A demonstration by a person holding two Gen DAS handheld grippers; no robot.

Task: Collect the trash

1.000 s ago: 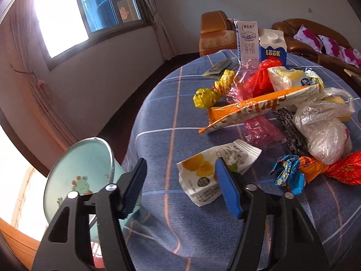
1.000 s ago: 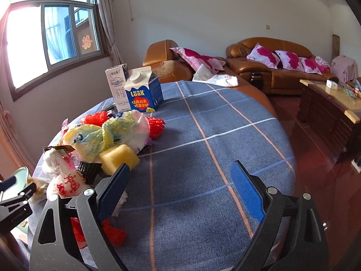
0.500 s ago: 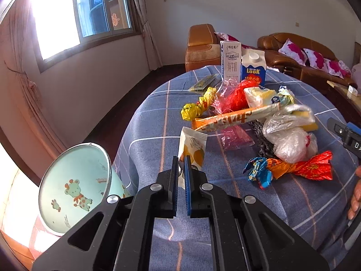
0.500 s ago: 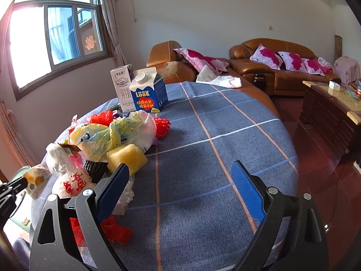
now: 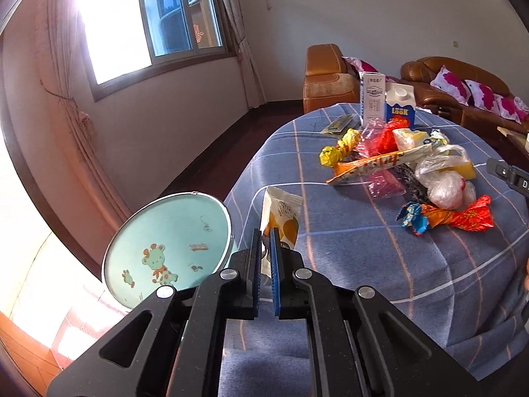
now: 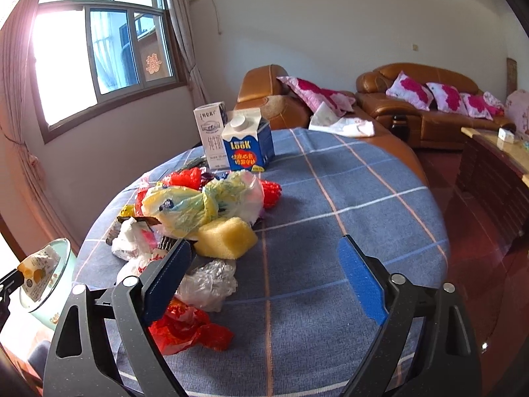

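One round tabletop (image 6: 330, 198) under a blue plaid cloth with orange and white lines fills the middle of a living room: white walls, dark red floor, big sunlit window (image 5: 142, 26) with drawn curtains, brown leather sofa (image 6: 426, 99) carrying pink-and-white cushions, a wooden cabinet at the right edge.

My left gripper (image 5: 264, 251) has its jaws clamped together on a white snack pouch with an orange fruit print (image 5: 281, 215), lifted off the cloth near the tabletop's edge. Just beside it, lower and left, sits a pale mint round trash bin with a cartoon giraffe inside (image 5: 165, 248), mouth tilted toward me. In the right wrist view the pouch hangs right at the bin.

My right gripper (image 6: 264, 278) has jaws wide apart and closing, nothing pressed between the pads; bare cloth lies in the gap.

Trash pile on the tabletop, far side from the bin: yellow sponge block (image 6: 226, 238), crumpled clear plastic bag (image 6: 208, 284), red crinkled wrapper (image 6: 188, 330) by my right gripper's left pad, yellow-and-white plastic bag (image 6: 205, 205), long orange snack packet (image 5: 373, 163), twisted yellow wrapper (image 5: 340, 149), blue-and-orange foil wrapper (image 5: 443, 215). Behind the pile stand upright a tall white milk carton (image 6: 211, 135) and a blue gable-top carton with a white cap (image 6: 246, 144), touching side by side.
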